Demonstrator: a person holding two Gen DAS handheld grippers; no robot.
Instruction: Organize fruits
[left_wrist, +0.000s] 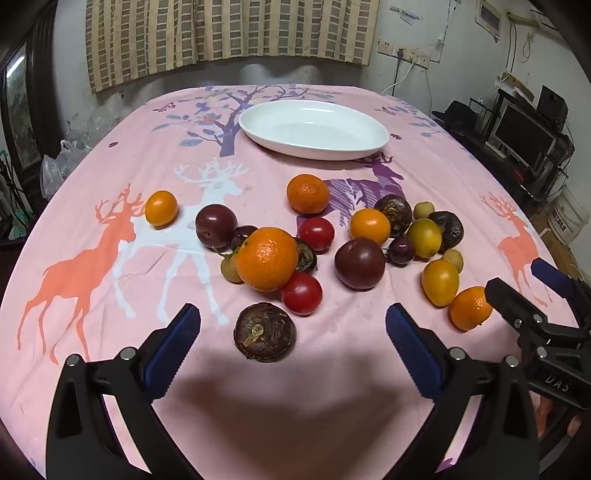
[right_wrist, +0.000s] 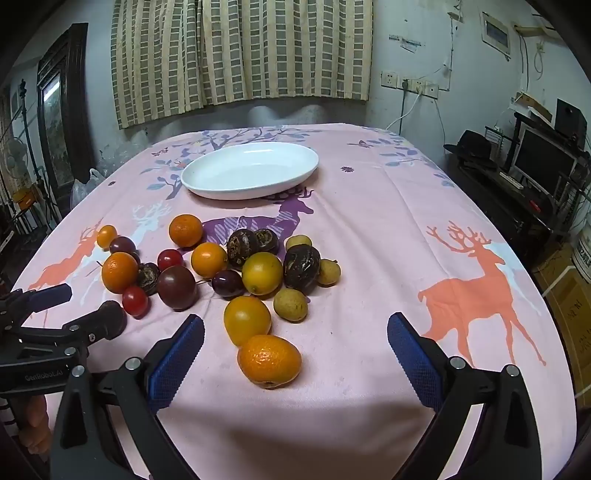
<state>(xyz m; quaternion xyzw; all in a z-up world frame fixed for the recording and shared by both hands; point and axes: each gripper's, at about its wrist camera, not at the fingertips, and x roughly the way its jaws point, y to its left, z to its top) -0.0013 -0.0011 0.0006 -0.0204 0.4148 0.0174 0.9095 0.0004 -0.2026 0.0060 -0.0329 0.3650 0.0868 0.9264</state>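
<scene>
Many small fruits lie loose on the pink deer-print tablecloth (left_wrist: 110, 166): mandarins, kumquats, cherry tomatoes, dark plums, water chestnuts, longans. An empty white oval plate (left_wrist: 314, 129) stands behind them, also in the right wrist view (right_wrist: 249, 170). My left gripper (left_wrist: 293, 321) is open and empty, with a dark water chestnut (left_wrist: 265, 331) just ahead between its fingers and a large mandarin (left_wrist: 266, 258) beyond. My right gripper (right_wrist: 295, 330) is open and empty, with a small mandarin (right_wrist: 269, 360) between its fingers and a yellow kumquat (right_wrist: 246, 319) behind it.
The right gripper's fingers (left_wrist: 517, 306) show at the right in the left wrist view; the left gripper's fingers (right_wrist: 99, 321) show at the left in the right wrist view. Checked curtains hang behind the table. A desk with a monitor (right_wrist: 543, 162) stands at the right.
</scene>
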